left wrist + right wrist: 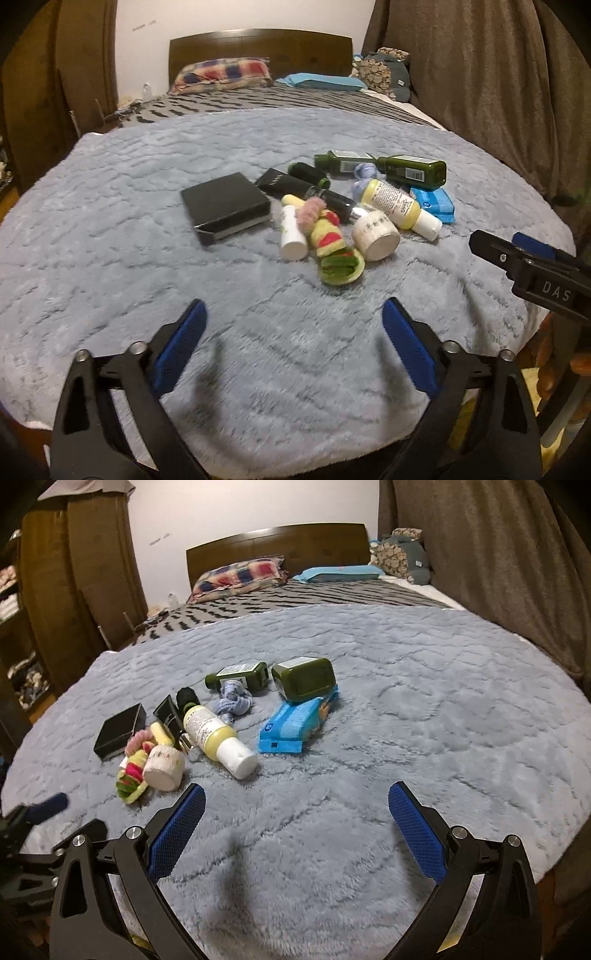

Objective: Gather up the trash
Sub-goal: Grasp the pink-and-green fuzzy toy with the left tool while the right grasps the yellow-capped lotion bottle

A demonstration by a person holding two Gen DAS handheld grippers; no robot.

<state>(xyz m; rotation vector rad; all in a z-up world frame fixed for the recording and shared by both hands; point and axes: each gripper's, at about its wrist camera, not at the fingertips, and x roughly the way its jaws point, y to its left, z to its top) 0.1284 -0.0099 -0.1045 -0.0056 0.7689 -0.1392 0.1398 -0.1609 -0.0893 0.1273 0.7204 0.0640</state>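
Note:
A pile of items lies on the grey-blue fluffy blanket [147,258]. It holds a black box [225,206], a yellow bottle with a white cap [400,208], two dark green bottles [412,170], a blue packet [434,203], a white jar [376,234], a small white bottle [291,232] and a green, red and pink fabric piece [332,251]. My left gripper [293,317] is open and empty, short of the pile. My right gripper [297,801] is open and empty, near the yellow bottle [218,738] and blue packet [295,725]. The right gripper also shows in the left view [517,254].
The blanket covers a bed with a striped cover [258,99], pillows [221,75] and a wooden headboard [258,48]. Brown curtains [498,74] hang on the right. A wooden wardrobe [74,572] stands on the left. The left gripper's fingers [48,806] show in the right view.

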